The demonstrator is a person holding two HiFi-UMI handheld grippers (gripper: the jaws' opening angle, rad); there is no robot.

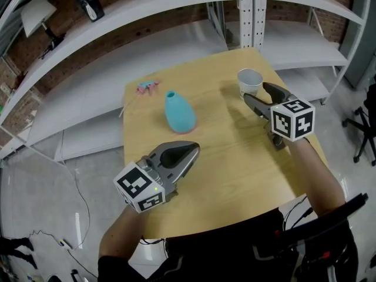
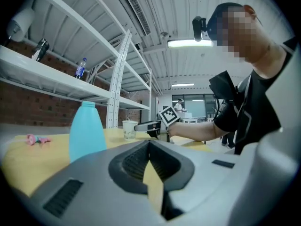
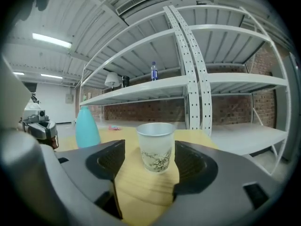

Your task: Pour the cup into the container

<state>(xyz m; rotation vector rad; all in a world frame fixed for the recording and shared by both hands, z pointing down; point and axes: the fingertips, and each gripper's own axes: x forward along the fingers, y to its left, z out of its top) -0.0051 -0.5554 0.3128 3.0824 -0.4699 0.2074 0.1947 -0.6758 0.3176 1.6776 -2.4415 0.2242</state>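
A white paper cup (image 1: 249,81) with a plant print stands upright near the far right corner of the wooden table (image 1: 235,157). My right gripper (image 1: 257,93) is open just short of it, pointing at it. In the right gripper view the cup (image 3: 156,147) shows in the gap in front of the right gripper (image 3: 148,149), with no pad touching it. A teal bottle-shaped container (image 1: 179,113) stands mid-table. My left gripper (image 1: 192,151) hovers near its front side, shut and empty. In the left gripper view the jaw tips of the left gripper (image 2: 149,145) meet, with the container (image 2: 87,131) ahead on the left.
A small pink object (image 1: 147,87) lies at the table's far left. White metal shelving (image 1: 176,4) runs behind the table along a brick wall. An office chair (image 1: 364,122) stands off to the right. The table edge lies close to the person's body.
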